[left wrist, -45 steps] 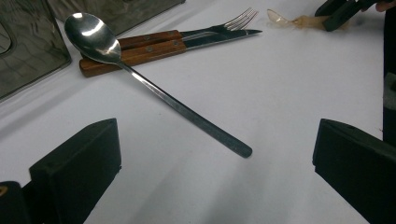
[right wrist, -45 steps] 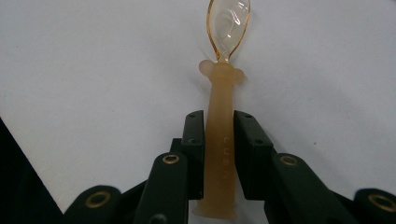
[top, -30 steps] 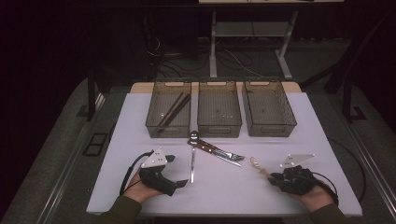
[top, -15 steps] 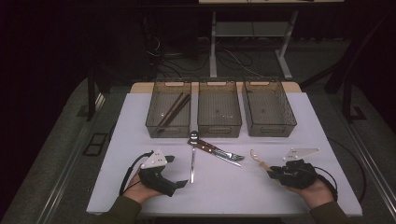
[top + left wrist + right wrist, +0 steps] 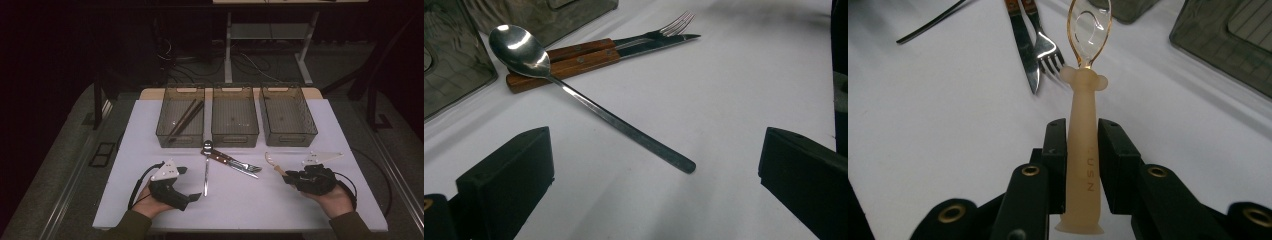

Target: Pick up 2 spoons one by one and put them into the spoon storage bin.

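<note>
A beige baby spoon [image 5: 1087, 107] with a clear bowl sits upright between the jaws of my right gripper [image 5: 1083, 135], which is shut on its thick handle. In the high view that gripper [image 5: 290, 176] is at the front right, and the baby spoon [image 5: 273, 162] points left and away. A long metal spoon [image 5: 206, 167] lies mid-table, its bowl resting on the wooden handles of a knife and fork [image 5: 232, 162]. My left gripper [image 5: 190, 184] rests at the front left, open. Between its jaws [image 5: 654, 170] lies the end of the metal spoon [image 5: 614, 122].
Three smoky plastic bins stand in a row at the back: the left bin [image 5: 180, 139] holds dark chopsticks [image 5: 185, 119]. The middle bin [image 5: 235, 139] and right bin [image 5: 292, 139] look empty. A dark floor surrounds the white table [image 5: 150, 125].
My right gripper has shifted slightly away from the front edge, carrying the baby spoon with it. The left gripper and the cutlery on the table have stayed put.
</note>
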{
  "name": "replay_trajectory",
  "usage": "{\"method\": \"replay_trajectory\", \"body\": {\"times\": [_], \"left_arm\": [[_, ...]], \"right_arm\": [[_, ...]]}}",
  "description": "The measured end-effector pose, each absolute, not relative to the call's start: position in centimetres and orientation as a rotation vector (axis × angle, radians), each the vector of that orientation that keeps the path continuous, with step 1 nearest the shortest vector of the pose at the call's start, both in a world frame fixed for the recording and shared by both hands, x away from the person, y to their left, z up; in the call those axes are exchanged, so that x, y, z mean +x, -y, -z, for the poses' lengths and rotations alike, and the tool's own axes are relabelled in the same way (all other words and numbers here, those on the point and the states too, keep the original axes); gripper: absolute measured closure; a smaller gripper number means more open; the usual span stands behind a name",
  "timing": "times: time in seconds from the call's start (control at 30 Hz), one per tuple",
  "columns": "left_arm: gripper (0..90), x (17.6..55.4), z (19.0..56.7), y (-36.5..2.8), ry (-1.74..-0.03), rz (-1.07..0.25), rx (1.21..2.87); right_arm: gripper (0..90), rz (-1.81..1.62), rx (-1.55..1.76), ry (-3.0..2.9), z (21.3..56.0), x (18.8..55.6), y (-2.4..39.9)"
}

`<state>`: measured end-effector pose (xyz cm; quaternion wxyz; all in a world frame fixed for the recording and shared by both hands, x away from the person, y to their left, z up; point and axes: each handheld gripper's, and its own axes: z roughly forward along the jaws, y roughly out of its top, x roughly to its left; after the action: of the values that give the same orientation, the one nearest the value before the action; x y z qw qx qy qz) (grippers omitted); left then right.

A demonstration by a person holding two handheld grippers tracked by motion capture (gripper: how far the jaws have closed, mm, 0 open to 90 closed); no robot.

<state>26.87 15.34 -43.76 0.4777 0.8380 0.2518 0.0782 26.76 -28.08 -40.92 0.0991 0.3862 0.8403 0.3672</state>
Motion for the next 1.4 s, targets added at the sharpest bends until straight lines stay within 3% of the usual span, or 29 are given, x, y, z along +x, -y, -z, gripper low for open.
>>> {"method": "replay_trajectory", "body": {"times": [1.4], "left_arm": [[0.0, 27.0, 43.8, -15.3, -0.596, -0.190, 2.052]], "right_arm": [[74.7, -1.271, 1.081, -2.367, 37.6, 32.7, 24.0]]}}
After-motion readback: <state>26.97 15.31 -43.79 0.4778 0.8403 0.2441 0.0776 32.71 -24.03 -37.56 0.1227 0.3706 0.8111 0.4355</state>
